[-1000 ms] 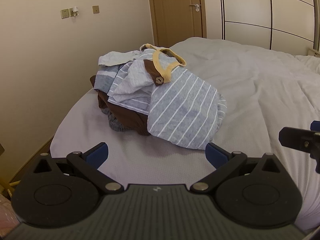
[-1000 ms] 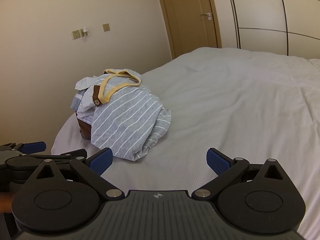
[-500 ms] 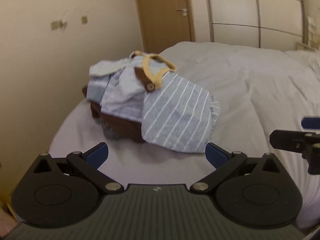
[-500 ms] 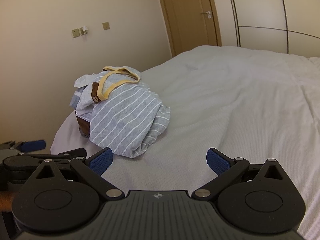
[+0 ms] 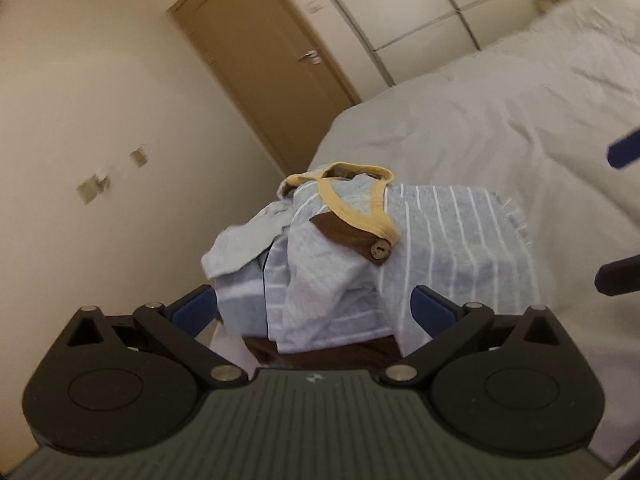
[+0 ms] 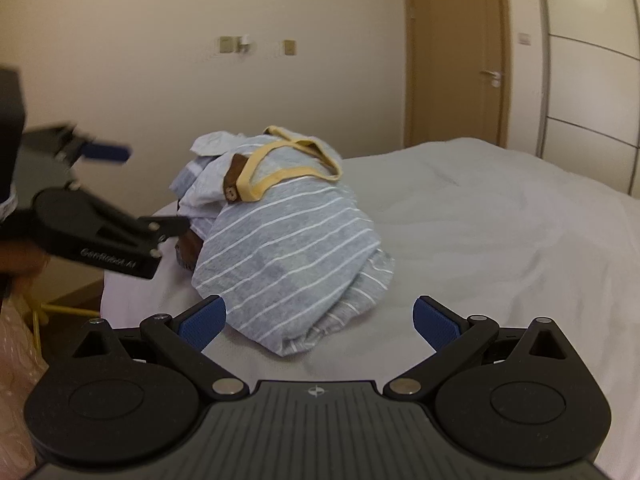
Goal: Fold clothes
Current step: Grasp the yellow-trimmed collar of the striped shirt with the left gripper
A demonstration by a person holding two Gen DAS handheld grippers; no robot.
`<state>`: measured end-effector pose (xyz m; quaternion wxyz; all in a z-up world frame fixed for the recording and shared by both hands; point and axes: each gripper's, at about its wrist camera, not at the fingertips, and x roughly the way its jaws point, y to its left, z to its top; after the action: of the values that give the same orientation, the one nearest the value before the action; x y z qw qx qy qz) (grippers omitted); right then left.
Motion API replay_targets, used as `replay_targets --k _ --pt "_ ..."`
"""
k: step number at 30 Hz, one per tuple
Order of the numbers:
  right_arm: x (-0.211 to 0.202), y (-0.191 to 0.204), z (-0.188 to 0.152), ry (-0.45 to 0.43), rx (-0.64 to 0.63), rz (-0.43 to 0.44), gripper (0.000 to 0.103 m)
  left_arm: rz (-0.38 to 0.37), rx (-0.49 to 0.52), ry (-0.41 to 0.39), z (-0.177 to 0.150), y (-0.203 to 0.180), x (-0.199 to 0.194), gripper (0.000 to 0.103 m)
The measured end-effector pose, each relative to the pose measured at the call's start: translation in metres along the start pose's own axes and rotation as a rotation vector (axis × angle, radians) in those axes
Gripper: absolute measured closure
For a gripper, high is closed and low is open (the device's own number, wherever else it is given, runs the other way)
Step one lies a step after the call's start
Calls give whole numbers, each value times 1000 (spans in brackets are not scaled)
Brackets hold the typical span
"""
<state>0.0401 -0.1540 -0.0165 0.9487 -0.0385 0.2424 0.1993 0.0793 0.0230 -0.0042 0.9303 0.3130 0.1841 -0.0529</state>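
pile of clothes (image 6: 280, 236) heaped on the bed (image 6: 500, 240), left gripper (image 5: 314, 312) spread wide right at the pile, right gripper (image 6: 318, 320) also wide apart just beside it, both gripping nothing

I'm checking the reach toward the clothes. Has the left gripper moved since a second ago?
Yes. The left gripper has gone forward and up to the clothes pile, judged against the bed; its jaws are open.
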Motion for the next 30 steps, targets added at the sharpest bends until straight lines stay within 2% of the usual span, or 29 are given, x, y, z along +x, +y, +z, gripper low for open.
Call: replay_targets --k 2,5,7,9,10,12,13,17,18,19,20,21,22,23,26,30 --pt "11 3 1 -2 -23 26 1 -23 33 2 -3 -1 12 3" --pt "27 9 0 -11 -58 66 1 -55 75 -1 -6 -2 29 24" --pt "38 15 -2 -12 -92 91 2 -72 81 -10 -6 0 39 31" --pt "49 20 -4 -3 -130 115 6 -83 89 -9 -5 2 48 52" --pt "55 24 -5 2 -151 131 10 -87 95 -6 -3 4 52 58" --pt "67 31 -6 7 -192 150 13 -94 106 -6 1 8 55 95" --pt "72 35 -5 4 -213 149 13 -101 91 -14 4 11 55 102" --pt "95 46 3 -9 -260 154 21 -157 -52 -86 22 40 36 102" --pt "100 48 5 -9 -259 155 28 -168 -73 -102 28 45 31 102" --pt "105 49 7 -13 -254 154 44 -177 -79 -111 33 48 28 102" --pt "109 49 10 -13 -245 150 53 -184 -85 -120 39 51 25 102" --pt "112 46 12 -11 -231 143 72 -183 -88 -130 43 52 24 102" --pt "113 43 15 -13 -216 135 99 -181 -91 -140 47 53 22 102" --pt "111 38 16 -21 -201 124 103 -176 -99 -155 50 54 20 102" --pt "92 18 22 -73 -155 83 103 -162 -138 -213 61 58 8 102" --pt "44 -26 27 -162 -70 -40 103 -193 -238 -303 82 61 -26 102"
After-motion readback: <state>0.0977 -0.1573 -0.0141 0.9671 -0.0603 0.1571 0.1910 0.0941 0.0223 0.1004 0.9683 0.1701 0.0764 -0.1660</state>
